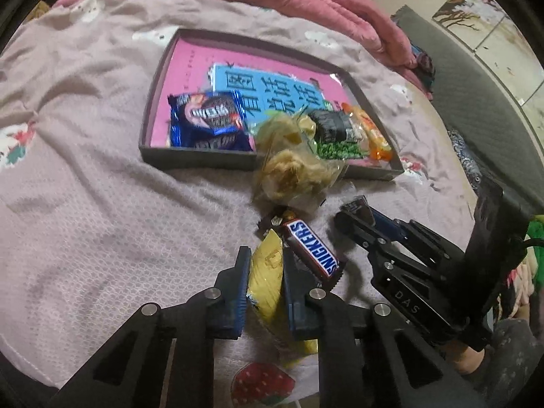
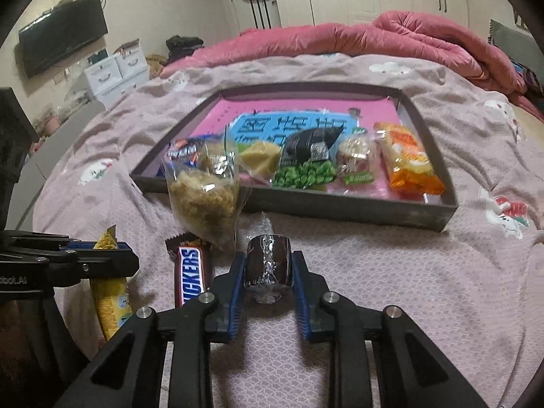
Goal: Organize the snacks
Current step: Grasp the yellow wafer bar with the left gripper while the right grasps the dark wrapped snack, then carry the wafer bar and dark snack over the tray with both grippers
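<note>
My left gripper (image 1: 266, 260) is shut on a yellow snack packet (image 1: 267, 285), which also shows in the right wrist view as the yellow packet (image 2: 110, 302). A Snickers bar (image 1: 311, 250) lies on the bedspread just right of it. My right gripper (image 2: 268, 258) is shut on a small silver foil-wrapped snack (image 2: 268, 263). A clear bag of pale puffed snacks (image 2: 204, 200) leans against the front wall of the dark grey tray (image 2: 340, 212). The tray holds an Oreo packet (image 1: 207, 117), a green pea bag (image 2: 304, 173), an orange packet (image 2: 406, 159) and other snacks.
The tray sits on a pink-grey bedspread (image 1: 102, 221) with a pink book cover (image 1: 190, 68) lining it. A pink quilt (image 2: 374, 37) is heaped behind. The right gripper's body (image 1: 408, 272) stands close to the right of the Snickers bar.
</note>
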Available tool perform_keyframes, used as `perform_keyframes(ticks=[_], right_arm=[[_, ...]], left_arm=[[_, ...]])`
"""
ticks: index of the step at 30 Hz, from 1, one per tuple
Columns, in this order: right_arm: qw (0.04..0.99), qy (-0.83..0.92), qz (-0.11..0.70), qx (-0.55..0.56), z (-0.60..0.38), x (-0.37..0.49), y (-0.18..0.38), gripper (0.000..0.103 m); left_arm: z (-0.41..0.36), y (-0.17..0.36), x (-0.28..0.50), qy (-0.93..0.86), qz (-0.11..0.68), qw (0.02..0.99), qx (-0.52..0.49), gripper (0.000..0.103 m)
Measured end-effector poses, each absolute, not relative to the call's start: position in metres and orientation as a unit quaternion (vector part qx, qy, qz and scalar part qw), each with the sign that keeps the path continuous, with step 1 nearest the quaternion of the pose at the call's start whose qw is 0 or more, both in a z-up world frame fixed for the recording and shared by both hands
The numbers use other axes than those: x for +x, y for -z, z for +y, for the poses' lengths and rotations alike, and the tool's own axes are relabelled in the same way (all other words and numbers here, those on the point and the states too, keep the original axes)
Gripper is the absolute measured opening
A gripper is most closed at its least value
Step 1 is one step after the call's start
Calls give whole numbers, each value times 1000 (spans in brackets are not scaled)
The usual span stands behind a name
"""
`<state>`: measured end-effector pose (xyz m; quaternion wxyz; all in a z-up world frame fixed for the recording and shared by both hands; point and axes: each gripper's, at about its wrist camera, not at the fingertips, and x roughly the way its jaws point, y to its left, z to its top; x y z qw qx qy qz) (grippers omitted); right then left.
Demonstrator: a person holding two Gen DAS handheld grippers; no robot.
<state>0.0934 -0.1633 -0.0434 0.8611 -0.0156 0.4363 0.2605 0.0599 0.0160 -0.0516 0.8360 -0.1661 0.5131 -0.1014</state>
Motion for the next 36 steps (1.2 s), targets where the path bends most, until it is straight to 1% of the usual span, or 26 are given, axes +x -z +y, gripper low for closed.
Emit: perform_keyframes(ticks=[6, 13, 23, 29, 36], right_arm=[[869, -256, 424, -8, -170, 94, 36, 26], [881, -250, 401, -8, -178, 95, 23, 26], [900, -235, 366, -3, -193, 99, 2, 26], [905, -229, 359, 0, -197, 103, -2, 26], [911, -220, 348, 2, -201, 109, -8, 26]], left_arm=[[28, 32, 60, 91, 488, 851, -172, 17], [37, 2, 66, 70, 455, 874, -157, 17], [42, -22, 81, 50, 431, 888, -154, 17], [46, -41, 96, 36, 408, 899, -153, 17], [51, -50, 117, 20, 398, 904, -153, 17]])
